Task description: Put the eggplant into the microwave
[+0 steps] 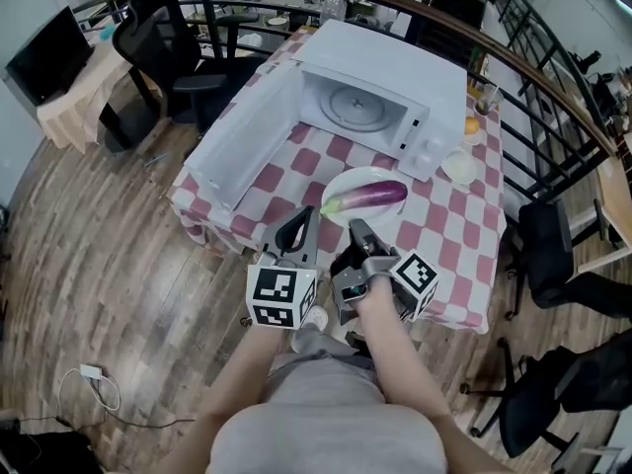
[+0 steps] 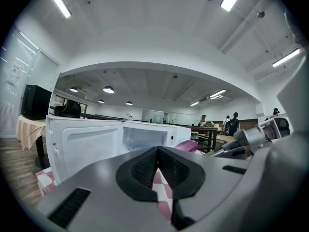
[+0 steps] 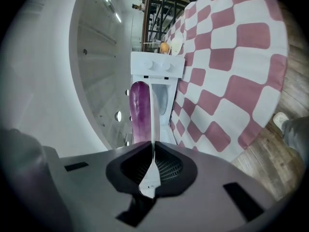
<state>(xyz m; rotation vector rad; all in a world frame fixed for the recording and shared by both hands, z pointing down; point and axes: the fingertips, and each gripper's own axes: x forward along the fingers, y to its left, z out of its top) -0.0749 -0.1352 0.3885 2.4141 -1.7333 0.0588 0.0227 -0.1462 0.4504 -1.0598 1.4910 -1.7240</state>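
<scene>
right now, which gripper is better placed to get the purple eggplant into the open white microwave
Right. The right gripper is closed on the rim of the round white plate carrying the purple eggplant, with the open white microwave straight ahead. The left gripper is shut and holds nothing.

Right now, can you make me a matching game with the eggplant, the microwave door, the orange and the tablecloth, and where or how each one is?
Things:
1. eggplant
2. microwave door
3. orange
4. tablecloth

Place or state:
A. swung open
B. pink and white checks
C. lying on the white plate
D. on the table, just right of the microwave in the head view

Pairs: 1-C, 2-A, 3-D, 4-B
</scene>
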